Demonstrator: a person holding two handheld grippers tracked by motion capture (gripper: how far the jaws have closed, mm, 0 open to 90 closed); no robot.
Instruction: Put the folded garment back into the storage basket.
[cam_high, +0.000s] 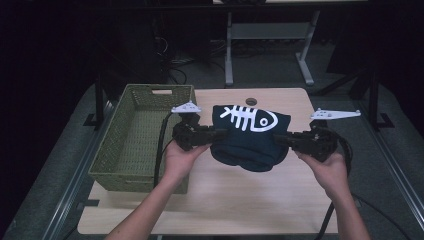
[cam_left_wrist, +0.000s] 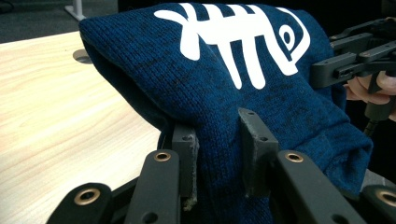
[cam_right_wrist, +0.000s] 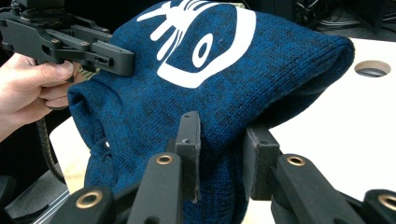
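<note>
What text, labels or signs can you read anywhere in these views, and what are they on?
No words, numbers or brand marks are readable.
The one sign is a white fish-skeleton graphic, with no lettering, printed on the folded blue knit garment held between the left gripper and the right gripper.
The green woven basket and wooden table carry no markings.

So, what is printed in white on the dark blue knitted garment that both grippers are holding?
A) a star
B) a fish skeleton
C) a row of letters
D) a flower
B: the dark blue knitted garment carries a white fish skeleton print, with ribs and a head with one eye.
</note>
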